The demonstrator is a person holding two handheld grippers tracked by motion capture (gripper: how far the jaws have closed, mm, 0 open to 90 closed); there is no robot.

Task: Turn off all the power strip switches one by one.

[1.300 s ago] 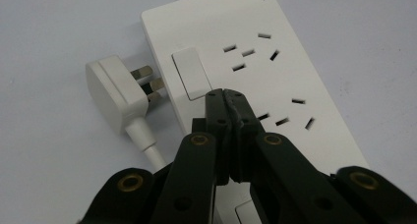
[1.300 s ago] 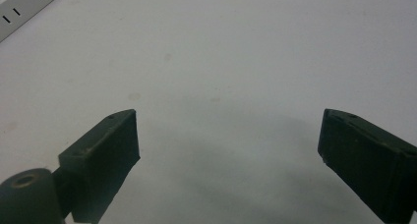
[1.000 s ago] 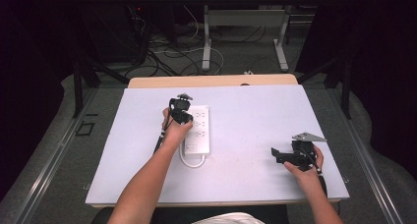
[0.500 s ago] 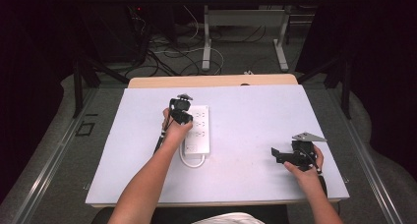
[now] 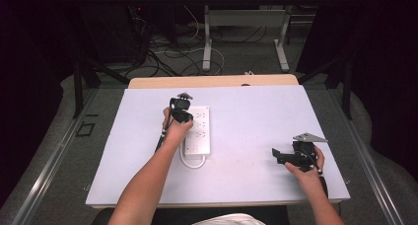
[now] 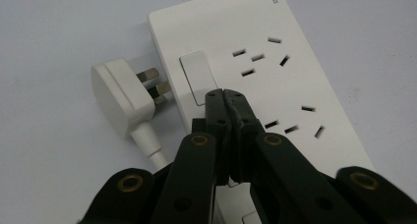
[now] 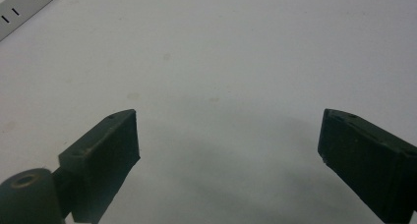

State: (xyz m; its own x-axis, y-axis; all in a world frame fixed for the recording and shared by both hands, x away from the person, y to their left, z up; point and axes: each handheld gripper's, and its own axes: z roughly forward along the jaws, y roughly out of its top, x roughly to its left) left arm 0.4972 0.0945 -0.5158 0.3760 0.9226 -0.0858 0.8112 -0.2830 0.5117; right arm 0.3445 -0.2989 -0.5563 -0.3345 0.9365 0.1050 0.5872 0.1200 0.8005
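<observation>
Dark floor with tangled cables surrounds a white table (image 5: 256,116) at which a person sits. On the table lies a white power strip (image 5: 197,129), at about 10 o'clock from the table's middle, its long axis running from 12 to 6 o'clock in the high view. Its white plug (image 6: 118,98) rests loose on the table just beside the strip's switch end, prongs toward the strip.

The left gripper (image 6: 227,97) is much the nearer: its jaws are pressed together with nothing between them, and their joined tip sits over the strip right at the edge of the rocker switch (image 6: 196,76) (whether it actually touches, I cannot tell). From that tip the switch lies at roughly 11 o'clock in the left gripper view, so a press on it looks like the likely move.

The right gripper (image 7: 228,145) rests well apart, toward 4 o'clock on the table, jaws spread wide over bare tabletop and holding nothing.
</observation>
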